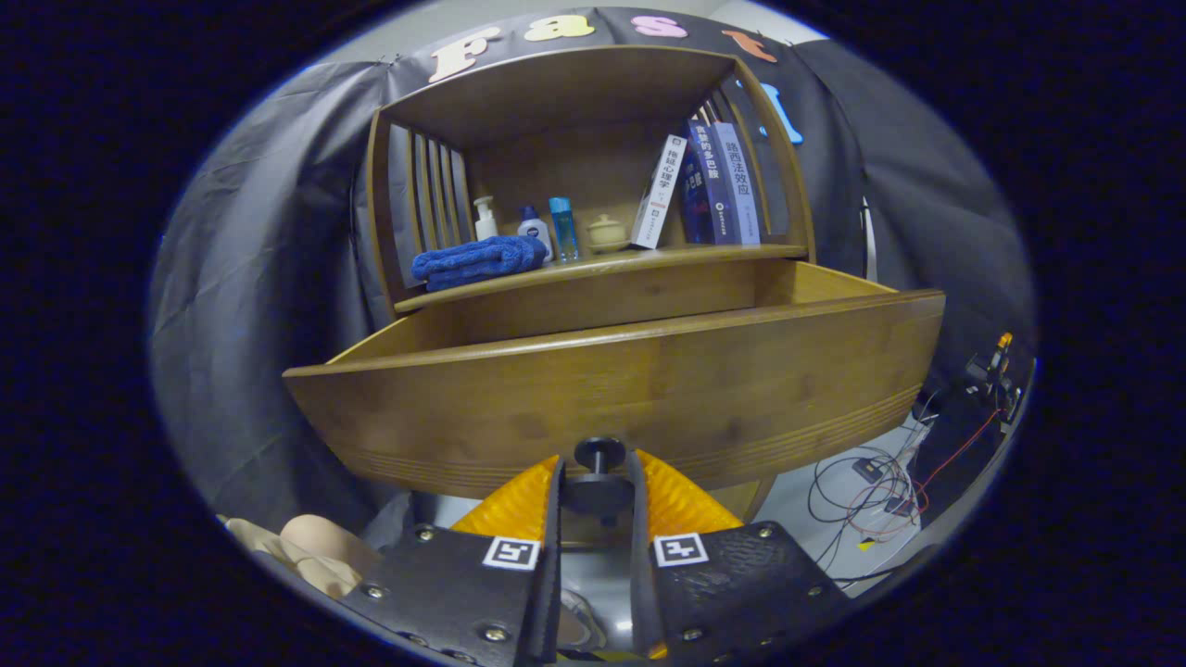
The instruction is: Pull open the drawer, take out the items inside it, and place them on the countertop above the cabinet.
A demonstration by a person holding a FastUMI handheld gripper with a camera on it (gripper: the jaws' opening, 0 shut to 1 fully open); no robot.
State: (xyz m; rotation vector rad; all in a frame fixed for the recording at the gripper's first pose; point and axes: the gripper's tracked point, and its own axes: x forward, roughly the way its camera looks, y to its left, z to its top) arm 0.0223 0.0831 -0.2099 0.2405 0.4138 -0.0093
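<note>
The wooden drawer (649, 389) stands pulled out of the cabinet, its curved front panel right ahead of me. A dark round knob (599, 486) juts from the lower middle of that panel. My gripper (598, 486) is shut on the knob, one finger pressing each side of it. The drawer's inside is hidden behind its front panel. Above the drawer runs the countertop (602, 267), with a folded blue towel (477, 260) lying on its left part.
On the countertop stand a white pump bottle (484, 219), two small bottles (548, 230), a small lidded pot (607, 232) and several leaning books (704, 185). Cables (871, 491) lie on the floor to the right. A hand (306, 547) is low on the left.
</note>
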